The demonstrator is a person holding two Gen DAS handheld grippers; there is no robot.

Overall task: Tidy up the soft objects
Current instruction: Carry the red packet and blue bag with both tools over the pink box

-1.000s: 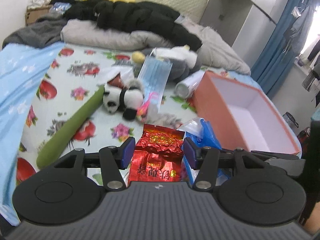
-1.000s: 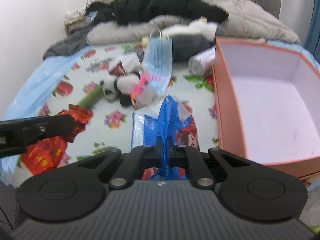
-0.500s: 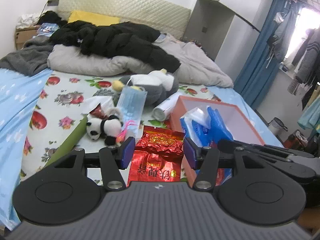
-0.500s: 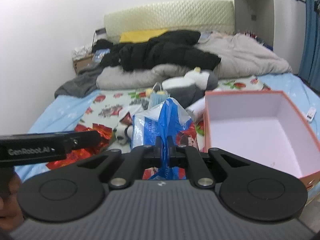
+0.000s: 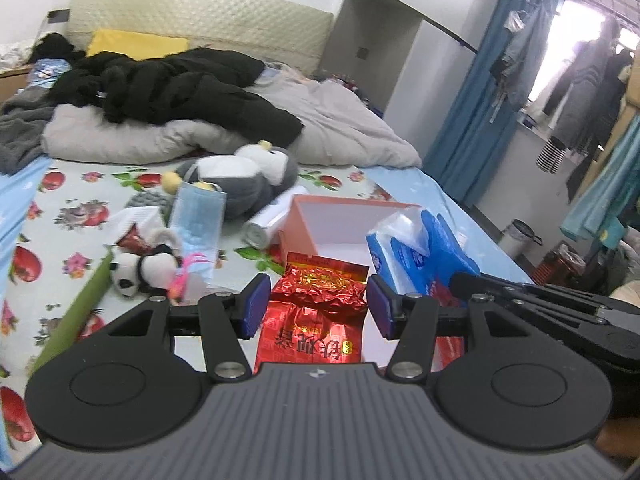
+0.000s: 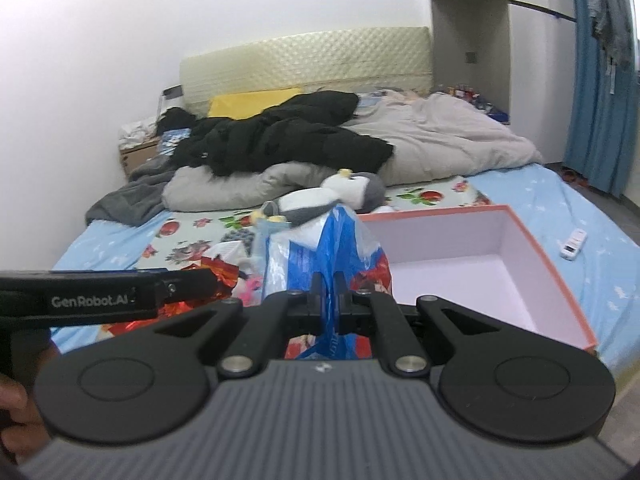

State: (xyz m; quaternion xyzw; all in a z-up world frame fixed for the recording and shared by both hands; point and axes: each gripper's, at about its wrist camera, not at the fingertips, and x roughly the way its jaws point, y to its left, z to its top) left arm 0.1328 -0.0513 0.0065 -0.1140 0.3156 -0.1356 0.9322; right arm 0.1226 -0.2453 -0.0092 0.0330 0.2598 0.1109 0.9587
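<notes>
meanwhile both grippers are rising off the bed, each carrying its load with it: a second ago the red pouch (image 5: 318,304) and the blue pack (image 5: 416,254) were sitting low against the floral sheet (image 5: 72,216), and now the views are tilting up so that the headboard, the wall and the curtain are filling the upper half. the left gripper (image 5: 318,306) is holding its jaws part-spread with the crinkled red pouch between the blue pads, which are seeming to press its sides, and that spread is not changing. the right gripper (image 6: 329,298) is keeping its jaws pressed almost together, pinching the thin blue plastic of the pack (image 6: 332,248). the pink box (image 6: 492,264) is lying open and bare just right of the pack, so both loads are probably heading there; the lift is looking finished enough that the carry over the rim is coming next. the panda (image 5: 146,270), the penguin (image 5: 244,178), the masks (image 5: 198,216) and the green tube (image 5: 76,312) are still waiting on the sheet. as for writing, "genrobot.ai" is showing in white on the left gripper's side in the right view, and yellow chinese characters are running across the pouch, upside down; the pack's print is too blurred for reading.
</notes>
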